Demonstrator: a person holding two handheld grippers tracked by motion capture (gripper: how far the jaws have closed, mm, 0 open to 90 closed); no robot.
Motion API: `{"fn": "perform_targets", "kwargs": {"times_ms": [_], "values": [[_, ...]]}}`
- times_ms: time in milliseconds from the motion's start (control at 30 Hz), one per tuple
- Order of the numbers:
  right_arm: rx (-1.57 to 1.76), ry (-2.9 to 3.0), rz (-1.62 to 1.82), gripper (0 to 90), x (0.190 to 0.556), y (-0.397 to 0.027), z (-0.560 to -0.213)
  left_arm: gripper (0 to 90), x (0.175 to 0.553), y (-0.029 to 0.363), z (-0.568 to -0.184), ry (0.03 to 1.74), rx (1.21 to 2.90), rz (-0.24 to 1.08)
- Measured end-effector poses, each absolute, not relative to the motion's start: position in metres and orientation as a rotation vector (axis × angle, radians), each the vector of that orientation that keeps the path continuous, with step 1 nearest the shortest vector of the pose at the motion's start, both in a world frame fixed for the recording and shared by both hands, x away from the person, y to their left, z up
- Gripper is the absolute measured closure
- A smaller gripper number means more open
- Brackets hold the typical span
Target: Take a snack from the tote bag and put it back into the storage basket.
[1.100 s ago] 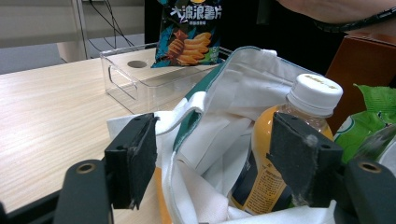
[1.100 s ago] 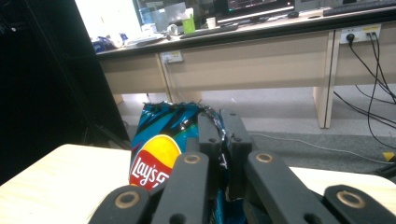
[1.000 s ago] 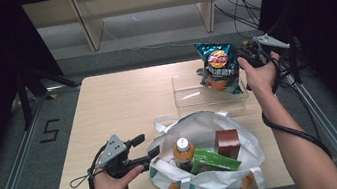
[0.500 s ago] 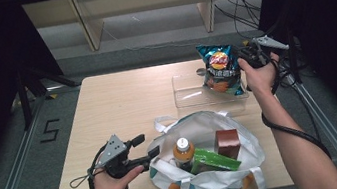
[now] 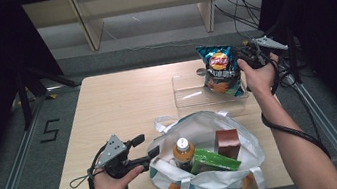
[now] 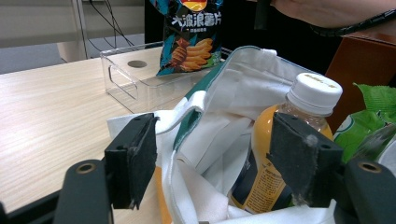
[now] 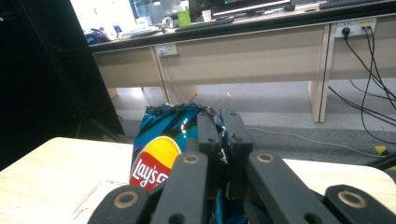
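Black-jawed left gripper [image 5: 146, 147] rests at the near left of the light wooden table [image 5: 122, 101], jaws spread, flanking the rim of the white cloth tote bag [image 5: 210, 182]. Inside it stand an orange juice bottle [image 5: 183, 154], a green packet [image 5: 214, 160] and a brown carton [image 5: 227, 144]. Beyond lies a clear plastic tray [image 5: 192, 95]. Over its right end, the right gripper [image 7: 219, 128] pinches the blue crisp bag [image 5: 219, 69] by its top edge.

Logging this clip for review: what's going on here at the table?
A person is unpacking a white tote bag. The right gripper is shut on the top of a blue chip bag, holding it upright in a clear plastic tray. The left gripper stands open at the tote's rim. A bottle, brown box and green packet remain inside.
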State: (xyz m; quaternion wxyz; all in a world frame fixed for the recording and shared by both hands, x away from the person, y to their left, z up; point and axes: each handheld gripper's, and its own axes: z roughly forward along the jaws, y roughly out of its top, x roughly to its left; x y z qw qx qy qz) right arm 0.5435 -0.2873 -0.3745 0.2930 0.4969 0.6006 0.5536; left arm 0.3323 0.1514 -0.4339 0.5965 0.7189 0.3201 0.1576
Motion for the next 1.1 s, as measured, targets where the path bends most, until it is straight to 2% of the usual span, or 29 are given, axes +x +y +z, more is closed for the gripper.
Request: {"fn": "perform_targets", "kwargs": {"times_ms": [1100], "values": [[1.327,1.601,1.496,88.9,0.5520,-0.2797,-0.3795,31.6,0.3328,0.1515,-0.4345,0.748,1.683,0.368]]}}
